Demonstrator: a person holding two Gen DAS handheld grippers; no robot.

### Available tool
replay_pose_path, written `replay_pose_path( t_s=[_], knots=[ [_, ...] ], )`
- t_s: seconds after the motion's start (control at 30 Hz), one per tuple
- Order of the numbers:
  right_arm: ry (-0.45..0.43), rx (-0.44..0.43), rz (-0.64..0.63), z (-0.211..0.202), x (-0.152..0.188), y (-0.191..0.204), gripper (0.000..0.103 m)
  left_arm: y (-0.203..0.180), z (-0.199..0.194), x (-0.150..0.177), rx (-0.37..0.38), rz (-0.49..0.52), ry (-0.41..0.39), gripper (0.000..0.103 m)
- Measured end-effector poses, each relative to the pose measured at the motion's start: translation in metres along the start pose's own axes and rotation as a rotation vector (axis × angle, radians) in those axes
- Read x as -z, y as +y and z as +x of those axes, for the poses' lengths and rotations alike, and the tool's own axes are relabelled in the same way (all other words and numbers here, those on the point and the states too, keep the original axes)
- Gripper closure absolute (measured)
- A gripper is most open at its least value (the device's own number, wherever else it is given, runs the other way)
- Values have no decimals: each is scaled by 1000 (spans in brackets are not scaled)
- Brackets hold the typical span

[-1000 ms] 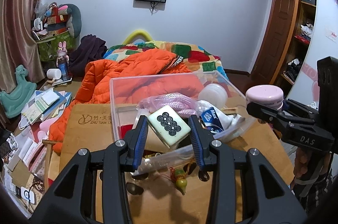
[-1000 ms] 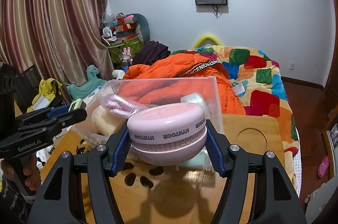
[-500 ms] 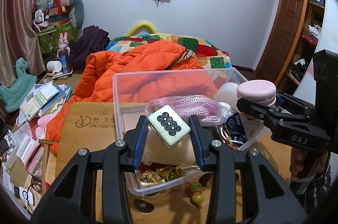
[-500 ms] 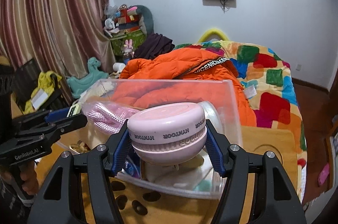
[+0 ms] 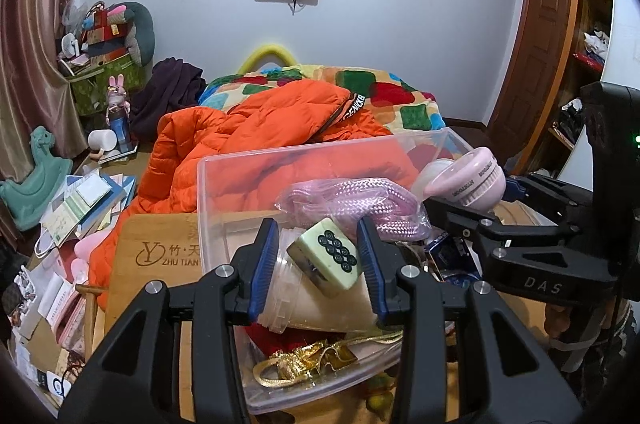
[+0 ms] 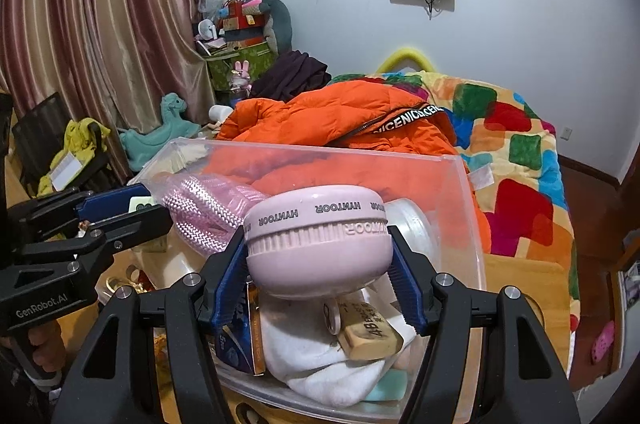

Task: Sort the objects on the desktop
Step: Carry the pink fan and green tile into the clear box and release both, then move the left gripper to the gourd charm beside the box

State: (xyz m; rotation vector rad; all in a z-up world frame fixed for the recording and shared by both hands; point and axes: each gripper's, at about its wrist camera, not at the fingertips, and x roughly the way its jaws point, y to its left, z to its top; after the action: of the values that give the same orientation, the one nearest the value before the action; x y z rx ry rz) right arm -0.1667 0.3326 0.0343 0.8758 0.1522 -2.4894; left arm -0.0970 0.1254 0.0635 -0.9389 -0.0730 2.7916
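My left gripper (image 5: 318,258) is shut on a pale green mahjong tile (image 5: 326,258) with dark circles and holds it over the clear plastic bin (image 5: 224,164). My right gripper (image 6: 318,264) is shut on a round pink HYNTOOR case (image 6: 316,240) and holds it tilted over the same bin (image 6: 474,224). The pink case also shows in the left wrist view (image 5: 474,178). The bin holds a pink braided rope in a bag (image 5: 360,202), a gold ribbon (image 5: 308,360), a white cloth (image 6: 316,360), an eraser (image 6: 370,336) and a blue pack (image 6: 238,338).
The bin stands on a wooden table (image 5: 156,244). An orange jacket (image 5: 256,128) and a patchwork quilt (image 6: 516,144) lie on the bed behind. Books and papers (image 5: 84,200) are piled at the left. A wooden shelf and door (image 5: 560,44) stand at the right.
Both grippers moved forward and down over the bin with their objects. The pink case tipped forward. The tile turned in the left gripper.
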Motion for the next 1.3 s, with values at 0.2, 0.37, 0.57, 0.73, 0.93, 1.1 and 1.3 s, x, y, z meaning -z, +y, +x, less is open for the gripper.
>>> replay_pose_path(
  t_s=[0.2, 0.37, 0.57, 0.73, 0.93, 1.1, 1.3],
  knots=[
    [14, -4, -13, -2, 3, 2, 41, -6, -5, 1, 9, 32, 4, 52],
    [22, 15, -12, -9, 4, 4, 39, -13, -12, 4, -13, 63, -11, 45],
    [-7, 45, -11, -28, 6, 6, 37, -15, -25, 5, -19, 63, -28, 38],
    [-33, 53, 4, -46, 8, 4, 34, -17, -36, 8, -29, 66, -41, 31],
    [-50, 56, 12, -62, 13, 10, 32, -22, -52, 14, -44, 75, -61, 24],
    [-53, 53, 33, -73, 21, 13, 28, -23, -63, 20, -46, 66, -62, 12],
    [-47, 43, 64, -84, 36, 18, 26, -22, -69, 32, -55, 63, -39, 11]
  ],
)
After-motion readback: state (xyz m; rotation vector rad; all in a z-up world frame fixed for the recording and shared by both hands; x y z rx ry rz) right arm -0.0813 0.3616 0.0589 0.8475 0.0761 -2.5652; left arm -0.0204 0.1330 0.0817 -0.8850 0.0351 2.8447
